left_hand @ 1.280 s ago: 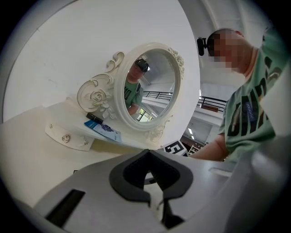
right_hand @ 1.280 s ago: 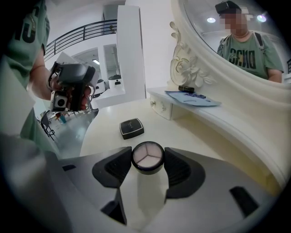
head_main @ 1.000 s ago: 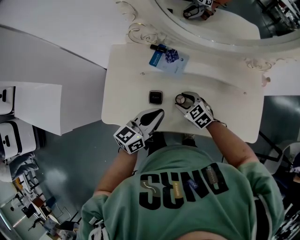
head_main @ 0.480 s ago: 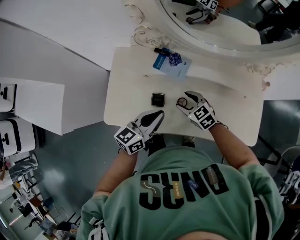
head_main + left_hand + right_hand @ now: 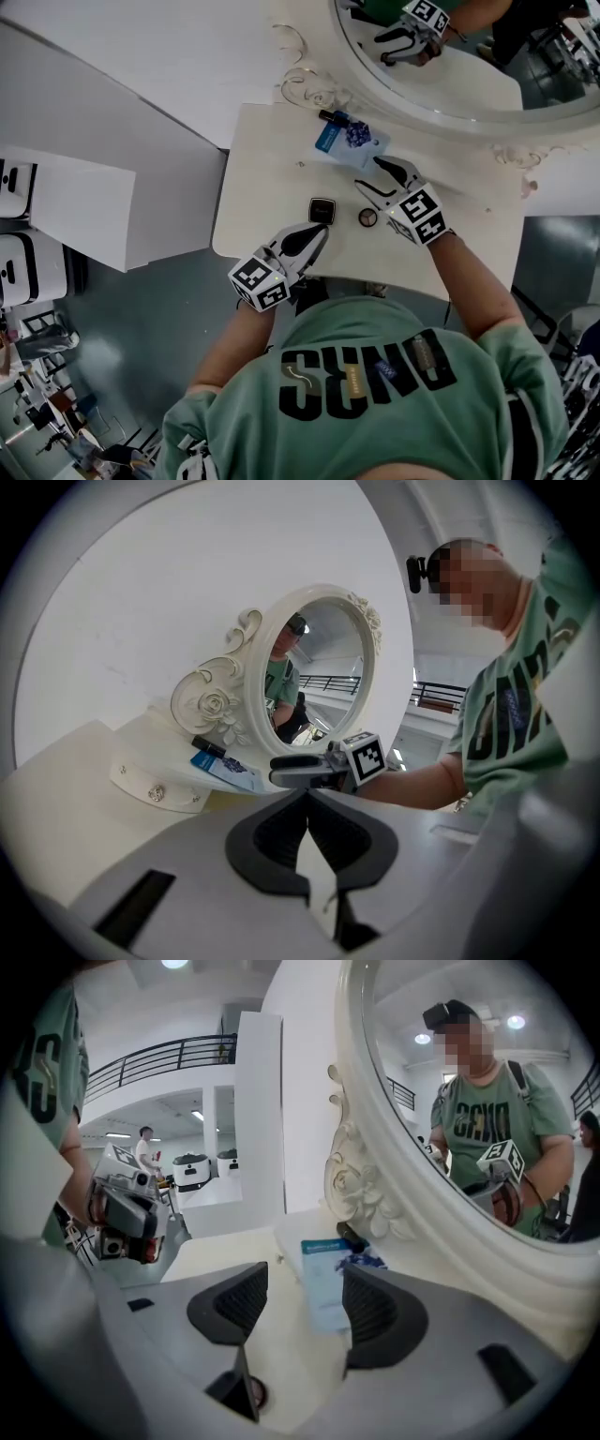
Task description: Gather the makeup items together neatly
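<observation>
While the right gripper's point(image 5: 368, 174) empty jaws narrow toward the flat blue packet point(image 5: 349, 147), it may skid away; left gripper point(image 5: 314, 234) sits shut, empty.

The table point(image 5: 272, 178) is cream-white. The mirror frame point(image 5: 307, 84) is white, with raised scroll and rose ornament. The square compact point(image 5: 322, 210) is black with a paler centre. To its right, the round item point(image 5: 367, 217) is dark brown with a light centre. Farther back, the packet point(image 5: 352, 145) is blue and white with a purple-blue floral patch. The tube point(image 5: 330, 116) is black. The person's shirt point(image 5: 375, 394) is green with black lettering.
</observation>
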`<state>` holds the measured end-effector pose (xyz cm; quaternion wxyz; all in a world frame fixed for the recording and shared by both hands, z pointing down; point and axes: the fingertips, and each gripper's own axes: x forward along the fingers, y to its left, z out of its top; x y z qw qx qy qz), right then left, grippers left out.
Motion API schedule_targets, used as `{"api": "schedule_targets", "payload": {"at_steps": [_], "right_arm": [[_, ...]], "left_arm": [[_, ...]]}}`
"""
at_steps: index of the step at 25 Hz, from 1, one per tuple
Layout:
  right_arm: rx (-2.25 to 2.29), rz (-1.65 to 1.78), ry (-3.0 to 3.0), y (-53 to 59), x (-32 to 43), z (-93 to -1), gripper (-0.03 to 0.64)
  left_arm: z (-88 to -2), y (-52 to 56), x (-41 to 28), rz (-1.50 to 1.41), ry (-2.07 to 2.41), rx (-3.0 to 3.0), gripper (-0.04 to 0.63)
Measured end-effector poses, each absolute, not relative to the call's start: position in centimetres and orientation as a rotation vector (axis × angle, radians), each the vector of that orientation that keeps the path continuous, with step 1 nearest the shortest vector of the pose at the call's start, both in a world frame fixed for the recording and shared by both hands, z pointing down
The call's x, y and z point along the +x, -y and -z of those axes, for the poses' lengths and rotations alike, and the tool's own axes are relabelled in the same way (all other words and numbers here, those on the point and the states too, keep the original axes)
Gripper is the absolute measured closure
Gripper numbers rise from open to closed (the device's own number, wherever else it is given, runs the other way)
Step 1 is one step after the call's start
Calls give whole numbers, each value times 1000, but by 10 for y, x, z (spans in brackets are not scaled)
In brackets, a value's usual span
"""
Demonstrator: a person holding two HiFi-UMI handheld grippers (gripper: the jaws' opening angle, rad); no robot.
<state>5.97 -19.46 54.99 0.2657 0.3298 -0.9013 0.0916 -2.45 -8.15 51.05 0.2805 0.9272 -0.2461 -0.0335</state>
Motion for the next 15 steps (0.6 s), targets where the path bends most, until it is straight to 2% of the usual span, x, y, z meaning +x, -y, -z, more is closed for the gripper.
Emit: {"api": "schedule_targets", "payload": {"at_steps": [15], "right_arm": [[887, -155, 2263, 306, 17, -569, 437]], "left_arm": [[-523, 119, -79, 109, 739, 2423, 586]]}}
